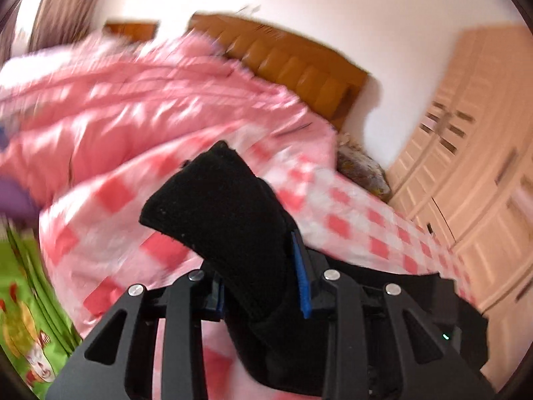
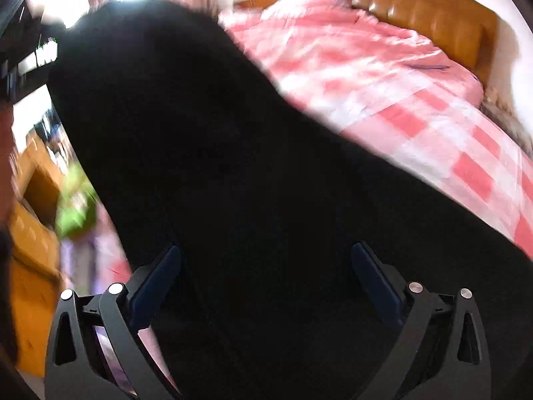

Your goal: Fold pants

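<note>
The black pants (image 1: 226, 220) are lifted above a bed. My left gripper (image 1: 263, 286) is shut on a bunched end of them, which sticks up between the blue pads (image 1: 301, 280). In the right wrist view the pants (image 2: 233, 166) fill most of the frame and hang between and over my right gripper (image 2: 266, 283). Its fingers (image 2: 376, 283) stand wide apart, with the cloth draped across the gap. The view is blurred.
A pink-and-white checked bedsheet (image 1: 333, 206) covers the bed, with a pink quilt (image 1: 116, 100) bunched at the far side. A brown padded headboard (image 1: 293, 63) stands behind. A beige wardrobe (image 1: 473, 166) is at right. A green printed cloth (image 1: 23, 316) lies at lower left.
</note>
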### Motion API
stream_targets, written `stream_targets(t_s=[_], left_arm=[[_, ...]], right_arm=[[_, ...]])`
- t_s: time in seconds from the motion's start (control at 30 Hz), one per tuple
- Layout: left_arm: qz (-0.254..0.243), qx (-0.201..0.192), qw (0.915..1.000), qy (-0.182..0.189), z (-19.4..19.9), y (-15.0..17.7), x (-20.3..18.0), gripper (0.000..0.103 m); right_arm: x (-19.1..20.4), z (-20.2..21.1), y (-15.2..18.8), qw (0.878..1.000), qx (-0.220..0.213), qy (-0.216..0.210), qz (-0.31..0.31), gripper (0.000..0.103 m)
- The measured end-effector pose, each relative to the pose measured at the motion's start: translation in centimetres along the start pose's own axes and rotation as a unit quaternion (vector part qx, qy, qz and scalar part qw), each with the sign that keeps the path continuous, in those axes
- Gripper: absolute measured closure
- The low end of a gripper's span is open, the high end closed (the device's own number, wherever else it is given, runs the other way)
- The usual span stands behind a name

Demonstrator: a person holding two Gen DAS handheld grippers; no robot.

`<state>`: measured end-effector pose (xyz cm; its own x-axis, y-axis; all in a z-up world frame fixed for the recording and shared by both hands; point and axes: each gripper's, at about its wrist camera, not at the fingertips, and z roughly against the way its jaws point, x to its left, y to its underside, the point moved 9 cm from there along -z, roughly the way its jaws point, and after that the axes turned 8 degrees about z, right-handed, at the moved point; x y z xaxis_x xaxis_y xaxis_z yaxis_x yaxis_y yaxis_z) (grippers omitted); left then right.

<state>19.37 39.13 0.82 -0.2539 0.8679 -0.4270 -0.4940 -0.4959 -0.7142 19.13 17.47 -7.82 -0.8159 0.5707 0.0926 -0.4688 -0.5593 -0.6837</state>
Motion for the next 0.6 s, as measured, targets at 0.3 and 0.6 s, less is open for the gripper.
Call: stream_targets(t_s=[0.3,0.6], left_arm=[[-0.238,-0.037,0.9703,-0.018,0.7,10.6,-19.2,0.089],[-0.457,-0.002,0.8887,-0.039,-5.4,28.7,-26.6,0.045]], right_arm=[[-14.5,17.4,7.3,0.961,-0.138,0.098,-0.219,0.005],[-19.3,23.4,17.5,0.928,-0.150,0.102,-0.326,0.005]])
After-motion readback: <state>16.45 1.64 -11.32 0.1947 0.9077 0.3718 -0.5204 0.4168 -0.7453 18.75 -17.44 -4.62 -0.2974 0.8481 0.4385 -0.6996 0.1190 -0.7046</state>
